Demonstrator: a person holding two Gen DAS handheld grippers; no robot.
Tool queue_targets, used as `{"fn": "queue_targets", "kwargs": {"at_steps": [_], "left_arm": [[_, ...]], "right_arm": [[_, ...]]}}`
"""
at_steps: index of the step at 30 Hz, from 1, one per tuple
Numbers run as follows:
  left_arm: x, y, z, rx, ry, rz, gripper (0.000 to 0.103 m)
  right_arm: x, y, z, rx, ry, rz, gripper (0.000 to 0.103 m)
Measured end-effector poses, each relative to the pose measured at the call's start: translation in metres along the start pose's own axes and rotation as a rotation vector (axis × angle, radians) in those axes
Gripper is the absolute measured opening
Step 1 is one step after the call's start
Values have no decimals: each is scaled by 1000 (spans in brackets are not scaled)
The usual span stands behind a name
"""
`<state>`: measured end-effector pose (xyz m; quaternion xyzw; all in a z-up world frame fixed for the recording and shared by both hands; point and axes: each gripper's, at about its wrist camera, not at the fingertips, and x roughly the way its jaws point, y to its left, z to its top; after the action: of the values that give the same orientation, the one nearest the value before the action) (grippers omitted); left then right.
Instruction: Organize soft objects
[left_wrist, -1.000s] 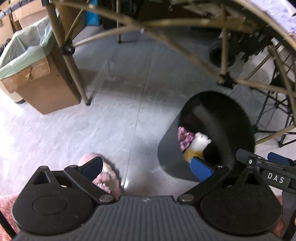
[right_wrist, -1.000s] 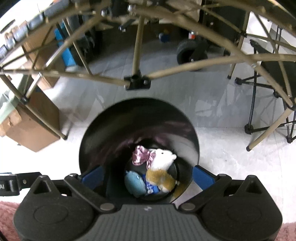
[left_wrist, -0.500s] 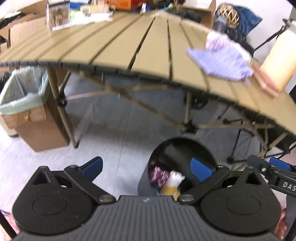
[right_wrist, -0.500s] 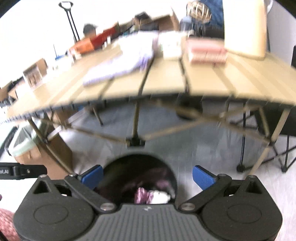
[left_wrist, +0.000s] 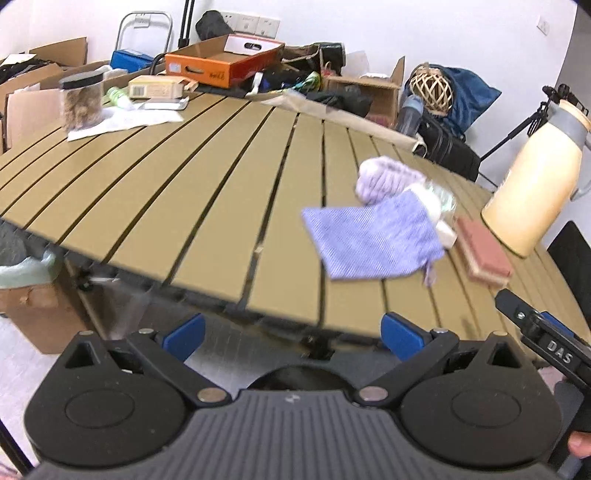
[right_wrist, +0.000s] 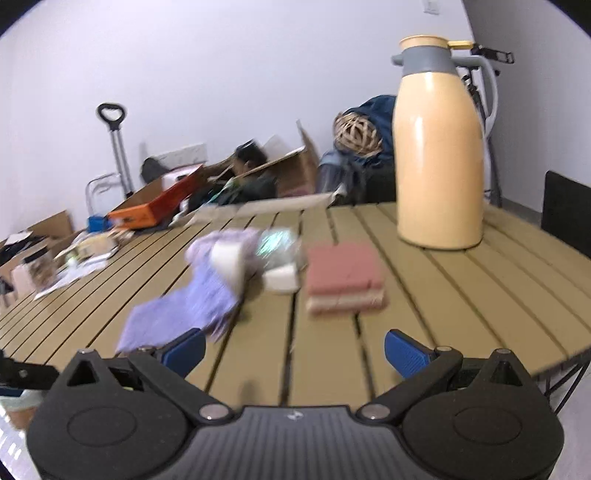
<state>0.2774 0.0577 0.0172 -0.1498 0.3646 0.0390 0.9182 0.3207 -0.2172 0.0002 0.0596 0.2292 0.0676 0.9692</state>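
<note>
Left wrist view. The left gripper (left_wrist: 291, 332) is raised level with the near edge of the slatted tabletop (left_wrist: 177, 192), its blue pads wide apart and nothing between them. A second ago this camera looked down at a black bin on the floor with plush toys inside and a pink plush beside it; half a second ago the bin was still in frame under the table. Now only a dark curve shows just above the gripper body, and I cannot tell whether that is the bin rim. The view has swung up from floor to table. Remaining soft things lie toward the right edge: a lilac cloth (left_wrist: 373, 240) spread flat, a purple knit bundle (left_wrist: 384, 177) touching its far side, and a pink sponge block (left_wrist: 484, 254) just beside it, near the cream thermos (left_wrist: 535, 188). The right tool's tip (left_wrist: 543, 339) shows at the right.

Right wrist view. The right gripper (right_wrist: 293, 350) hangs released and empty over the near edge of the tabletop (right_wrist: 461, 295). Earlier it pointed straight down into the bin at the toys; now it faces the lilac cloth (right_wrist: 184, 310), the knit bundle with white pieces (right_wrist: 236, 258) and the pink sponge block (right_wrist: 343, 280), with the thermos (right_wrist: 439, 155) behind.

Judgement: the bin drop looks finished and both tools are coming back for the next item; the cloth or sponge sits closest. Frames are motion-blurred.
</note>
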Motion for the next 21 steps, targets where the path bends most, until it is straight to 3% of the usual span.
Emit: {"fn": "queue_targets", "kwargs": {"at_steps": [11, 21], "left_arm": [[42, -30, 38, 5, -3, 11, 103], [77, -53, 52, 65, -4, 13, 103]], "right_arm": [[76, -5, 28, -55, 36, -152, 103], [109, -11, 35, -31, 112, -187, 101]]}}
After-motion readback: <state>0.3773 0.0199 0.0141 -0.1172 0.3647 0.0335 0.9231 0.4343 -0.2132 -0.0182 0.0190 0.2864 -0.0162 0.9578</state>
